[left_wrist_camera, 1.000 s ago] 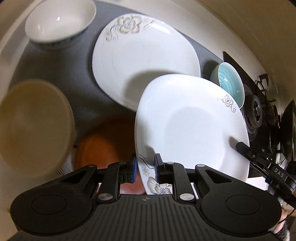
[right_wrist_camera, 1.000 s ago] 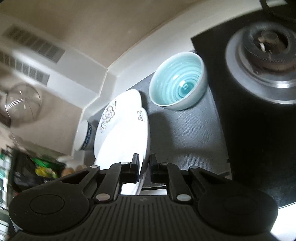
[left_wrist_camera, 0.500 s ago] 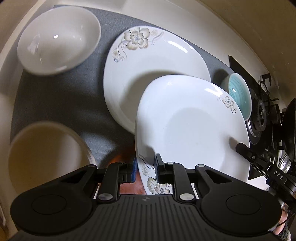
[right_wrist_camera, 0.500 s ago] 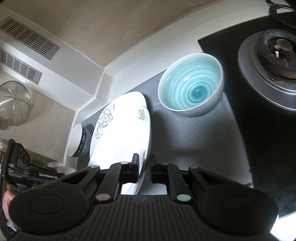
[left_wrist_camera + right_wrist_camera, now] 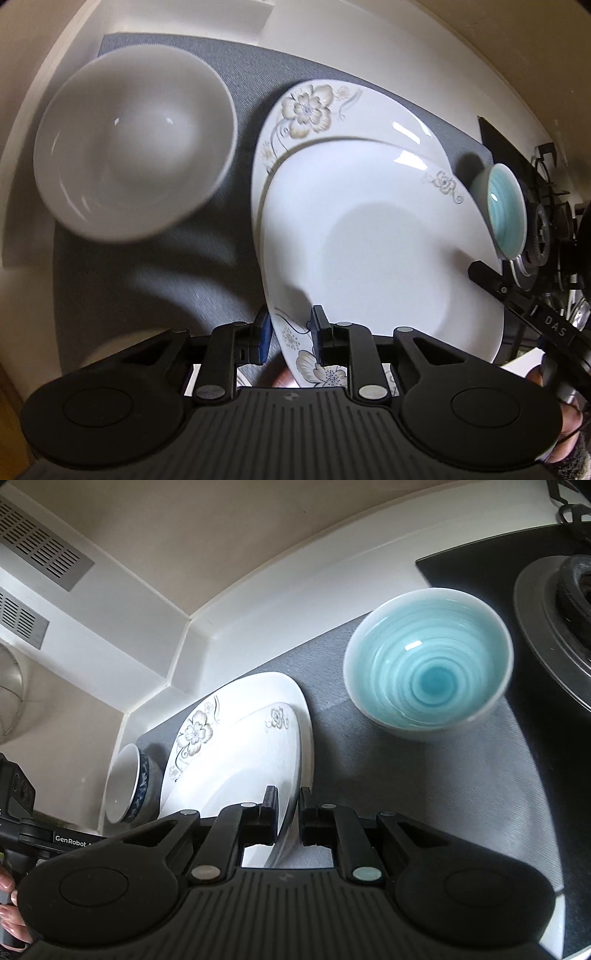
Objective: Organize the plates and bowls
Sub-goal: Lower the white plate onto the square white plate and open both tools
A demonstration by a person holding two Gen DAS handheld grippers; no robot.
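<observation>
The held plate (image 5: 376, 251) now overlaps the lower plate (image 5: 332, 114); left claw (image 5: 290, 332) and right claw (image 5: 286, 814) both grip its rim.

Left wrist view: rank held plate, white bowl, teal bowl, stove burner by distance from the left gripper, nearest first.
1. Held plate: rim between the left gripper fingers, stacked over the other floral plate.
2. White bowl: up and left, on the grey mat.
3. Teal bowl: far right, past the plate.
4. Stove burner: just behind the teal bowl.
</observation>
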